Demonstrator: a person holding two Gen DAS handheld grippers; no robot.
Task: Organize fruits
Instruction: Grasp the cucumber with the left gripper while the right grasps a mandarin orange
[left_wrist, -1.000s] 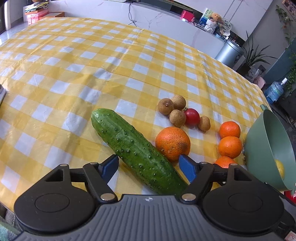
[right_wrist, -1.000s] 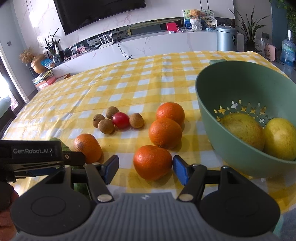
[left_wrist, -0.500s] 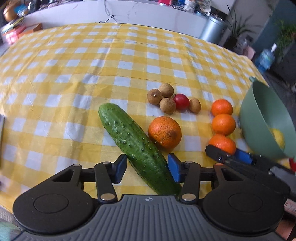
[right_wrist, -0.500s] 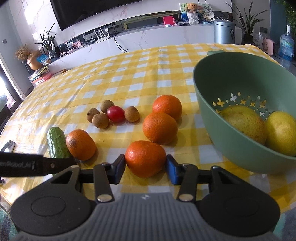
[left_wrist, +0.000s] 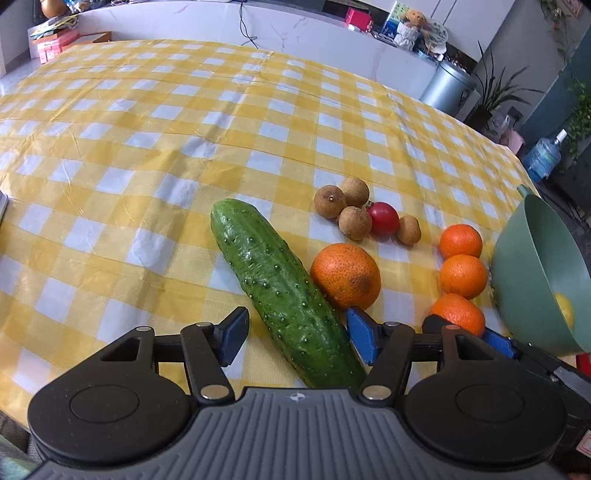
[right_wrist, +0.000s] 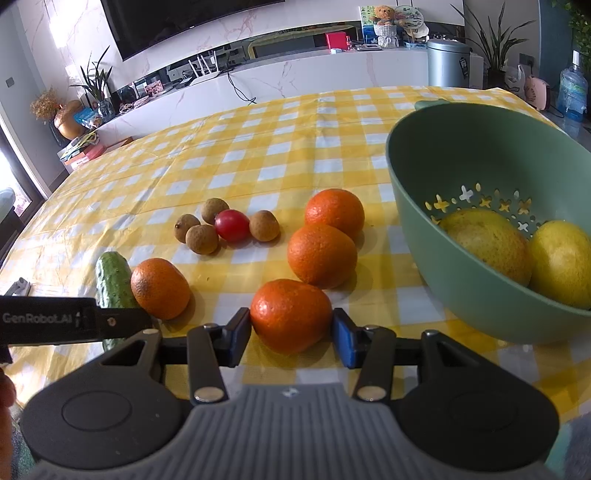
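My left gripper (left_wrist: 297, 341) straddles the near end of a green cucumber (left_wrist: 284, 291) lying on the checked tablecloth; its pads stand a little apart from the cucumber's sides. My right gripper (right_wrist: 291, 338) has both pads against the nearest orange (right_wrist: 291, 314). Two more oranges (right_wrist: 322, 254) lie behind it and another orange (right_wrist: 159, 288) lies beside the cucumber (right_wrist: 112, 282). A green colander bowl (right_wrist: 454, 280) at the right holds two yellow fruits (right_wrist: 491, 251).
Several brown longans (right_wrist: 201, 238) and a red cherry tomato (right_wrist: 232, 225) cluster mid-table. The left gripper's body (right_wrist: 55, 319) crosses the right wrist view at lower left. A counter, bin and plants stand beyond the table.
My right gripper has closed from wide open onto the nearest orange. My left gripper narrowed around the cucumber half a second ago and now stands slightly wider.
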